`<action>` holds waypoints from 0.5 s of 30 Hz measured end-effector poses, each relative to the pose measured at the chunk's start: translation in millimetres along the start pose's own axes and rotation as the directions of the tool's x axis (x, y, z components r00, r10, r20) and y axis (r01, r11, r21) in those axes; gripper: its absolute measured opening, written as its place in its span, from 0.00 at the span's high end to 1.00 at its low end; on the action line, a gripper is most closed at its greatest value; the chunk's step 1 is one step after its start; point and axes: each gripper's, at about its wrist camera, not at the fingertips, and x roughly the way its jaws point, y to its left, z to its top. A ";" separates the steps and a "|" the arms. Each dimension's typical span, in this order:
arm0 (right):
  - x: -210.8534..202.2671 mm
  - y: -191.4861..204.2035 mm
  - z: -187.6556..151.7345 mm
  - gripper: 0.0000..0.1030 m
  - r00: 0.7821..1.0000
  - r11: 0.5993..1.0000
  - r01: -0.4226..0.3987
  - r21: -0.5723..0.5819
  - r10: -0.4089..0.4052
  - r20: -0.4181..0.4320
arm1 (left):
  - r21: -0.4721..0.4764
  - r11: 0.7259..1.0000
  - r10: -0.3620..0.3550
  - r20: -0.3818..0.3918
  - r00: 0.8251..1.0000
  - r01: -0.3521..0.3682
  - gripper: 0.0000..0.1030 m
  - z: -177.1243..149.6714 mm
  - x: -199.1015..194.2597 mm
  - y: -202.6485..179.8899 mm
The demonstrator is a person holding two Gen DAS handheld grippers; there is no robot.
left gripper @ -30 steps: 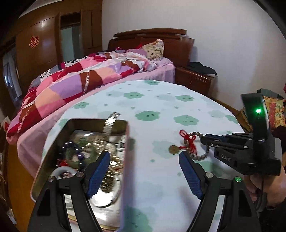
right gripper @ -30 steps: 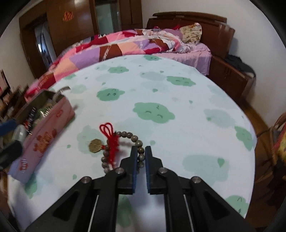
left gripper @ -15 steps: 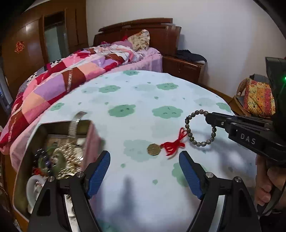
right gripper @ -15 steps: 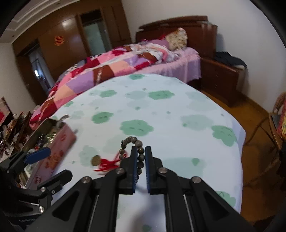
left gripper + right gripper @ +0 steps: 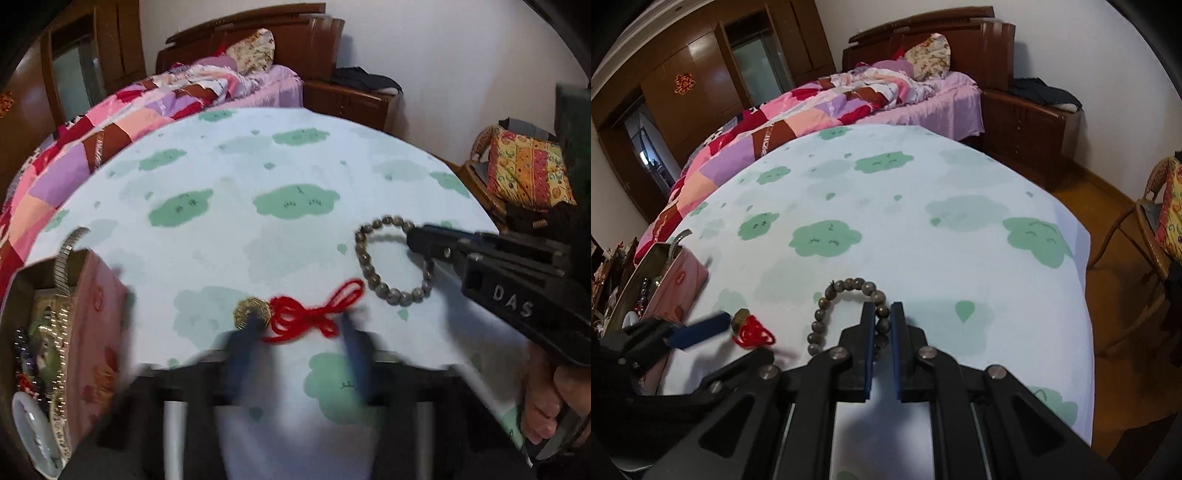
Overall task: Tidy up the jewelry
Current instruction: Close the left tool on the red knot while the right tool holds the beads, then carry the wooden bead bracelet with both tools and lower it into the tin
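Observation:
My right gripper is shut on a brown bead bracelet and holds it above the table; it also shows in the left wrist view with the bracelet. A red knotted cord and a gold coin charm hang from the bracelet. My left gripper is blurred, its blue fingers partly closed around the cord and coin without clamping them. It shows in the right wrist view next to the red cord.
A pink tin box with several jewelry pieces stands at the table's left edge, also in the right wrist view. The round table has a white cloth with green clouds. A bed lies behind, a wicker chair at right.
My right gripper lifted the bracelet off the table. My left gripper moved right, away from the tin, and its fingers narrowed around the hanging cord and coin.

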 end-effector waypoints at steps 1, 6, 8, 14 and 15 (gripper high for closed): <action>-0.5 0.7 -0.8 0.90 1.000 1.000 -0.005 -0.005 0.005 0.005 | 0.002 1.000 -0.002 0.008 1.000 0.002 0.99 -1.2 -1.8 -0.2; -9.3 7.8 -5.0 0.90 0.997 0.997 -0.074 -0.019 0.074 0.029 | -0.020 1.000 -0.009 0.089 0.996 0.010 1.00 -7.4 -31.5 2.4; -15.9 15.6 -4.7 0.90 0.995 0.995 -0.094 -0.036 0.096 0.040 | -0.027 1.000 -0.008 0.128 0.992 0.012 1.00 -10.4 -47.9 5.5; -39.1 35.2 3.6 0.90 0.986 0.987 -0.140 -0.074 0.146 0.082 | -0.081 0.997 -0.001 0.210 0.978 0.018 1.00 -14.5 -85.9 21.0; -42.9 38.2 4.7 0.90 0.984 0.986 -0.148 -0.080 0.154 0.087 | -0.095 0.995 0.004 0.228 0.974 0.018 1.00 -14.8 -94.7 25.4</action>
